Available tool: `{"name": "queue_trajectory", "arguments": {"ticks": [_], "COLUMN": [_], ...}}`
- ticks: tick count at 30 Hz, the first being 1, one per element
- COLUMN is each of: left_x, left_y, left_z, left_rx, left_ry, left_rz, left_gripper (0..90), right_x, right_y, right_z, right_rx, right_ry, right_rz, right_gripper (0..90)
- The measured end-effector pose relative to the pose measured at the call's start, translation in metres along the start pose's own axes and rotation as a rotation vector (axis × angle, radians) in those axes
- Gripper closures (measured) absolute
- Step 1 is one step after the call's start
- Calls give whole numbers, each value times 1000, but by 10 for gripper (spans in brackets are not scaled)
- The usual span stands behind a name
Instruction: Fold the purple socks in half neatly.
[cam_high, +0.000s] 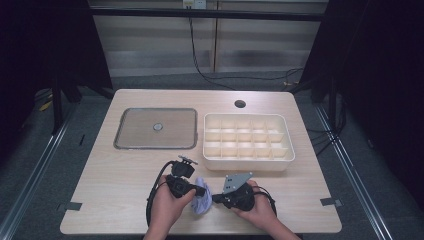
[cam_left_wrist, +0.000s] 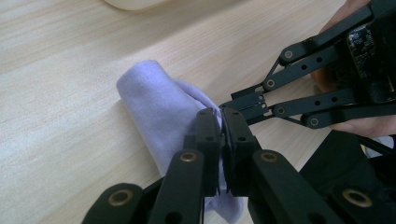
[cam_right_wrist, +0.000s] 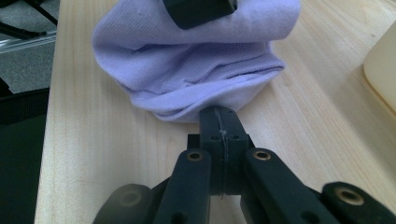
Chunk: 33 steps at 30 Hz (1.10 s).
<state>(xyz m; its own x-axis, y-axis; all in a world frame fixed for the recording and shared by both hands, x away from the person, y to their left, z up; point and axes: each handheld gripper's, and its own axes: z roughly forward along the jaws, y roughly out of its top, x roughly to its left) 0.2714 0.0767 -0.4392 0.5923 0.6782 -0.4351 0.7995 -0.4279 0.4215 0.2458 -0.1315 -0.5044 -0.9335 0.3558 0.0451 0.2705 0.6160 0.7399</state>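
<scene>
Table: pale wooden tabletop (cam_high: 115, 195), centre frame
Organiser: cream plastic compartment tray (cam_high: 248, 162), centre-right
Cloth: bunched lilac fabric cloth (cam_high: 202, 199), lower centre, between the grippers
Left gripper (cam_high: 205, 190): clamped on cloth
Right gripper (cam_high: 214, 198): together, pinching cloth edge

A light wooden table (cam_high: 125, 195) with rounded corners stands on grey carpet (cam_high: 35, 170), and a round cable hole (cam_high: 240, 104) is cut near its far edge. Beyond it runs a pale panelled wall (cam_high: 210, 45), crossed by a dark horizontal bar (cam_high: 210, 14), with black cables (cam_high: 200, 70) trailing down it onto the floor. Black curtains (cam_high: 380, 60) hang at both sides, metal rails (cam_high: 35, 172) flank the table, and the lighting is even and dim.
</scene>
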Motion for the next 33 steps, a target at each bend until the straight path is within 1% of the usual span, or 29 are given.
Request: {"name": "queue_trajectory", "arguments": {"ticks": [1, 2, 3, 5, 10, 12, 14, 15, 17, 18, 19, 20, 21, 25, 28, 29, 30, 32, 33], "left_x": [0, 1, -1, -1, -2, -2, -3, -3, -3, -3, -3, -3, -3, -4, -5, -5, -5, -5, -5], "left_y": [0, 1, 1, 1, 0, 0, -1, -1, -1, -1, -2, -2, -2, -4, -3, -3, -4, -4, -4], "left_z": [0, -1, 0, 0, 3, 5, 8, 9, 11, 12, 13, 15, 16, 21, 22, 22, 23, 23, 24], "left_rx": [1, 15, 2, 4, 9, 19, 8, 14, 14, 19, 21, 13, 17, 19, 22, 28, 21, 28, 23], "left_ry": [-2, -1, 1, 3, -2, -4, -6, -8, -10, -11, -8, -9, -9, -14, -12, -11, -12, -16, -18], "left_rz": [2, 22, 6, 13, 14, 23, 13, 19, 18, 26, 25, 13, 19, 22, 26, 34, 28, 31, 30], "left_gripper": [862, 863, 862, 863, 863, 862, 862, 862, 862, 862, 862, 862, 862, 862, 862, 862, 862, 862, 862], "right_x": [0, 0, 0, 0, 1, 1, 1, 1, 1, 1, 1, 1, 1, 1, 1, 1, 1, 1, 0], "right_y": [0, 0, 0, 0, 0, 0, 1, 1, 0, 0, 0, 0, 0, 0, -1, -1, -1, -1, -2], "right_z": [0, 0, 0, 0, 0, 0, 0, 0, 0, 0, 0, 0, 0, 0, 0, 0, 0, 0, 0], "right_rx": [0, 0, 1, 1, 0, 1, 1, 1, 1, 0, 0, -2, -2, -2, -8, -8, -9, -10, -16], "right_ry": [0, 0, 0, -1, -3, -6, -6, -6, -5, -6, -6, -4, -4, 0, -2, -1, -2, -1, 2], "right_rz": [0, 0, 2, 4, 3, 5, 5, 5, 7, 5, 5, 4, 4, 5, 12, 13, 13, 17, 23], "right_gripper": [900, 900, 900, 900, 900, 900, 900, 900, 900, 900, 900, 900, 900, 900, 900, 900, 900, 900, 900]}}
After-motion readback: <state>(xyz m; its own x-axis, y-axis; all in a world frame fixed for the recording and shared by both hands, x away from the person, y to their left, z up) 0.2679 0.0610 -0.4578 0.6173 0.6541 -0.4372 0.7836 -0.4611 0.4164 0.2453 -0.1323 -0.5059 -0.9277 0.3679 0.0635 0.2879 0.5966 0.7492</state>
